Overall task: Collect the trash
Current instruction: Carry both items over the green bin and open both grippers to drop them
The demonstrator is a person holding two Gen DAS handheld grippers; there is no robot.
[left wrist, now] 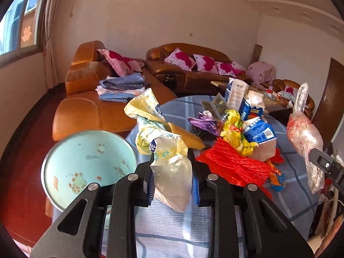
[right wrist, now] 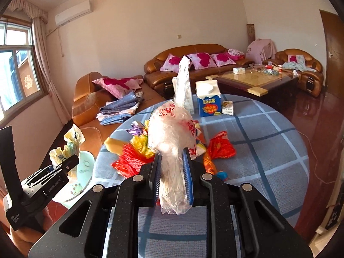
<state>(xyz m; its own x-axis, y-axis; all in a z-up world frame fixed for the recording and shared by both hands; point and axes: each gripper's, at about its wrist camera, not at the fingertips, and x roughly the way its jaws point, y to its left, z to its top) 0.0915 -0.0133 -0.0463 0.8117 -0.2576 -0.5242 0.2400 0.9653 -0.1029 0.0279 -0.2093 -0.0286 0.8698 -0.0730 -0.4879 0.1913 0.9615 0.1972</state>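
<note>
Now left tongs (left wrist: 172, 157) pinch yellow wrapper (left wrist: 169, 161); right tongs (right wrist: 172, 157) pinch clear bag (right wrist: 172, 133).

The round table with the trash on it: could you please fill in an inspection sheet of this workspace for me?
Surface: round table under a blue checked cloth.
Job's things: yellowish crumpled plastic bag in the left gripper; clear plastic bag with red print in the right gripper; pale green enamel basin beside the table's edge, nothing in it.
Clutter: red mesh net, yellow foil wrapper, purple wrapper, blue milk cartons, upright blue carton.
Grippers: both closed on their bags, held above the table.
Cables: thin cord on the red floor.
Surroundings: brown leather sofas, folded blue cloths, coffee table.
</note>
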